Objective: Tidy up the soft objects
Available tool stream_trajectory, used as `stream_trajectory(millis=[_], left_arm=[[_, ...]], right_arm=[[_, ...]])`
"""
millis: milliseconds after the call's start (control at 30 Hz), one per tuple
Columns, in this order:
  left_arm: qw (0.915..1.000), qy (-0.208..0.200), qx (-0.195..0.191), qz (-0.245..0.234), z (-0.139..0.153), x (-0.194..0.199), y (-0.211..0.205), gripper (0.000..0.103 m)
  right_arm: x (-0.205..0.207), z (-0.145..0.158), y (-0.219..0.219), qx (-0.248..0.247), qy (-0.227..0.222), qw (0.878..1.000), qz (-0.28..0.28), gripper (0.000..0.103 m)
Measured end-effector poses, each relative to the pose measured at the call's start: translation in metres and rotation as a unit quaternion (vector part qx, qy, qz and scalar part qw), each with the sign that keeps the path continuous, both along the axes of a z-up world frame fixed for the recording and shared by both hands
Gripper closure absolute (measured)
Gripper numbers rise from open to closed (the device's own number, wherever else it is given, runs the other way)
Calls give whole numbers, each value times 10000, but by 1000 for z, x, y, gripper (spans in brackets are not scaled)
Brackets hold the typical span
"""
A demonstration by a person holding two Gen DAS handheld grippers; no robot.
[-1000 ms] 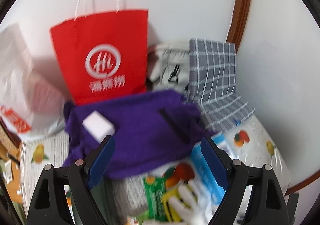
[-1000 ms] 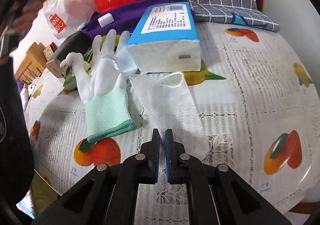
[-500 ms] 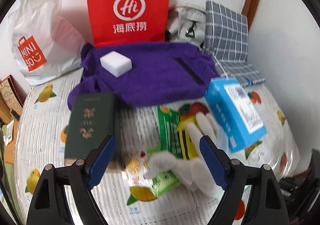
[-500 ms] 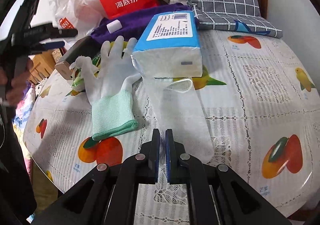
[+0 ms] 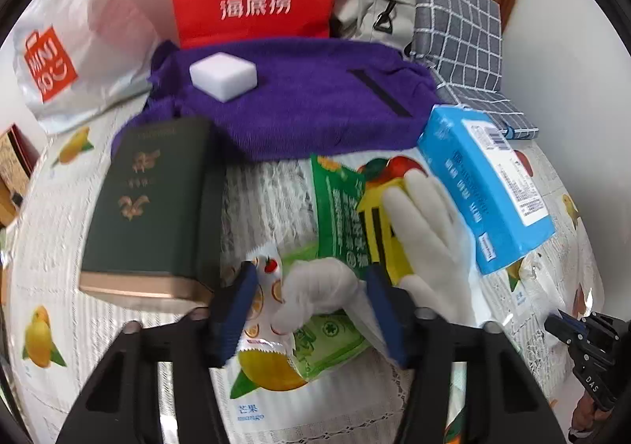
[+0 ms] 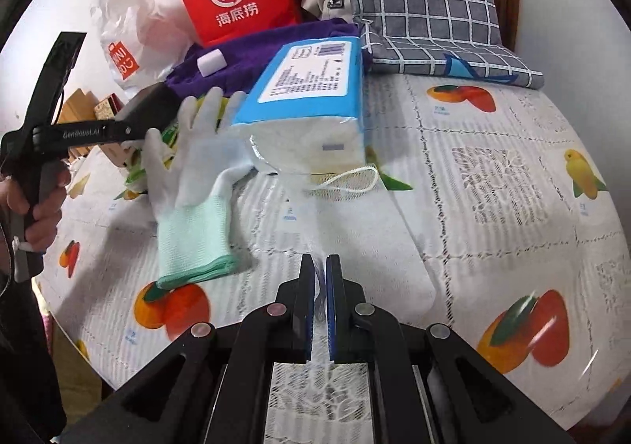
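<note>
The left gripper (image 5: 307, 306) has been lowered, its jaws just closing around the white glove's (image 5: 426, 246) thumb, whether gripped cannot be told; right gripper (image 6: 320, 286), at 4 o'clock, is pinched shut on a clear bag (image 6: 355, 246).

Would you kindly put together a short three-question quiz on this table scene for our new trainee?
1. Multiple choice: what lies on the purple cloth?
A) a white block
B) a mug
C) a pair of scissors
2. Short answer: what colour is the cuff of the white glove?
3. True or false: the jaws of the right gripper stand wide open.

Key:
1. A.
2. Mint green.
3. False: they are shut on the edge of the clear bag.
</note>
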State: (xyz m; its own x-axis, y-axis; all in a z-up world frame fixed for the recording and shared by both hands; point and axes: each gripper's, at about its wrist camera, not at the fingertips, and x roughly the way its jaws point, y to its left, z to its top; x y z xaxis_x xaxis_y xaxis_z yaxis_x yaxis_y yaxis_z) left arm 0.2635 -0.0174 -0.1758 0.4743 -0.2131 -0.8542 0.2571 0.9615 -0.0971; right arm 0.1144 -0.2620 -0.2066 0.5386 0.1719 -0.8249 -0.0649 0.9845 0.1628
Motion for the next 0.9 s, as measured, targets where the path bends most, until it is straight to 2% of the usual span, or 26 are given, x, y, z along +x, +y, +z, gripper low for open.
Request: stream_trajectory(millis=[100, 333, 467, 733, 900], left_arm=[[9999, -57, -80, 98, 0, -4, 4, 75], [9991, -308, -258, 110, 26, -20, 10, 75], [9983, -302, -471, 167, 36, -32, 20, 75], [9987, -121, -363, 348, 25, -66, 46, 75], [9965, -54, -477, 685, 24, -80, 72, 75]], right_arm=[[1, -3, -1, 55, 38, 10000, 8, 98], [-2, 0, 5, 71, -12, 10000, 67, 98], [-5, 3, 4, 42, 26, 10000, -31, 98], [-14, 10, 5, -37, -32, 10000, -49, 98], [-14, 18, 8, 27, -68, 10000, -44, 98]])
